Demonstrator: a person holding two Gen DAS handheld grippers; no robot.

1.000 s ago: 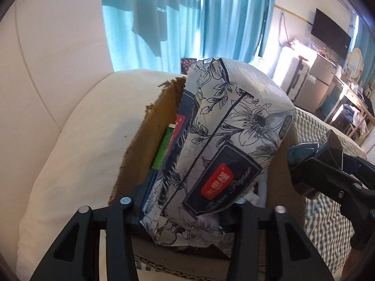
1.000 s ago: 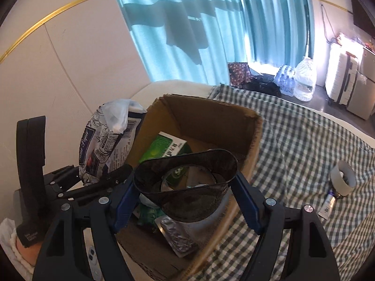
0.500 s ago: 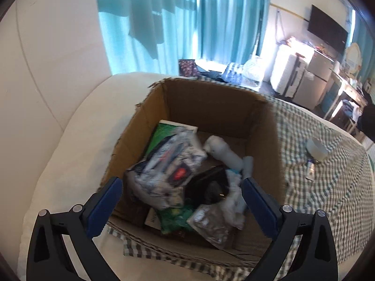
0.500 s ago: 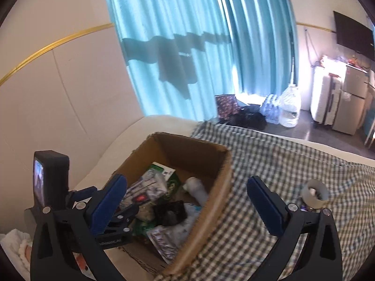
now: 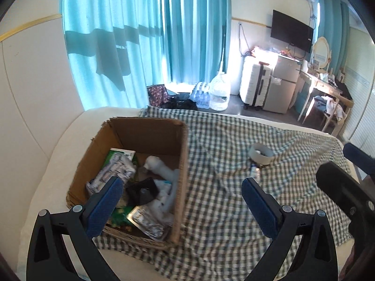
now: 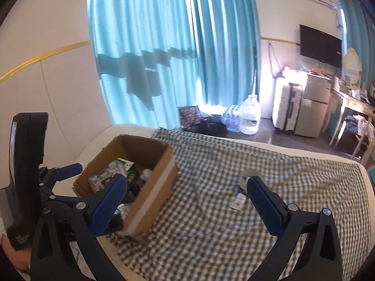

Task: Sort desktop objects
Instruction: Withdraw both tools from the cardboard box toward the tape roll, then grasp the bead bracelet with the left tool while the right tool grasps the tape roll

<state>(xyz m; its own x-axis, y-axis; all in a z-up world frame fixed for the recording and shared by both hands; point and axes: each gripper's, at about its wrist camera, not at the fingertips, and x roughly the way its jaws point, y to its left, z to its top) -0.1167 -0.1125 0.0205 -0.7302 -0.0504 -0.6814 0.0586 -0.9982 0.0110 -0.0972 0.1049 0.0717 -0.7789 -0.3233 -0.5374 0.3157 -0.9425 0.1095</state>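
A white padded wall fills the far left, with teal curtains (image 5: 145,46) beside it. Below them, an open cardboard box (image 5: 182,164) sits at the left end of a green-and-white checked cloth (image 5: 222,210). Inside the box lie a floral-patterned packet (image 5: 112,173), a green carton (image 5: 117,155), a white bottle (image 5: 159,167), a black item (image 5: 143,190) and a silver foil blister pack (image 5: 146,221), all jumbled together.

The left gripper (image 5: 181,202) hangs above the box's near right corner, its blue-padded fingers spread wide with nothing between them. To the right, out on the cloth and well apart from the box, a roll of tape (image 5: 260,155) lies with a small tube (image 5: 254,172) just beside it.

The right gripper (image 6: 186,203) is also spread wide and empty, framing the cloth between box and tape. At far right stand a white suitcase (image 6: 287,107) and a wall-mounted black screen (image 6: 320,45).
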